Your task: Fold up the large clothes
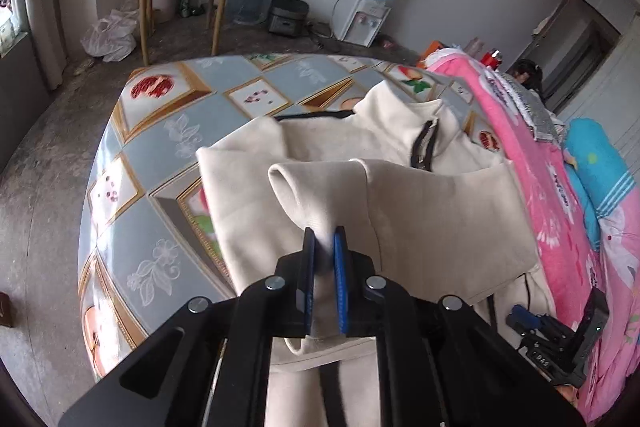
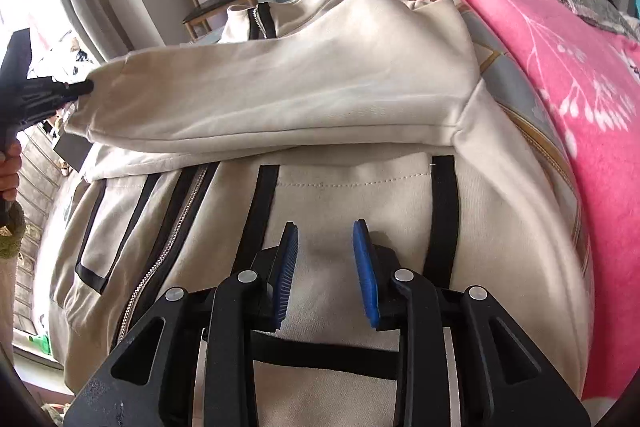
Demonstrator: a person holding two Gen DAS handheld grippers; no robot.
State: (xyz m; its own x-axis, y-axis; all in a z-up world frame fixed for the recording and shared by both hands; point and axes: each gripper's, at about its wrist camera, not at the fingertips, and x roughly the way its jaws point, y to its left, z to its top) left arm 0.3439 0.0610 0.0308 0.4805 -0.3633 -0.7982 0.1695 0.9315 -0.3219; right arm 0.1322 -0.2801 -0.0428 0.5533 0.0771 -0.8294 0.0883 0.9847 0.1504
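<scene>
Left wrist view: my left gripper is clamped on the cuff of the cream jacket's sleeve, lifted above the jacket, which lies on the fruit-patterned table.

Right wrist view: my right gripper rests on the jacket's front panel, jaws parted and gripping nothing. The sleeve stretches across the jacket beyond it, beside the pink blanket.

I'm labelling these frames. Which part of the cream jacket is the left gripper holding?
On the patterned table lies the cream jacket. The left gripper is shut on its sleeve cuff, the one open tube end lifted off the body.
</scene>
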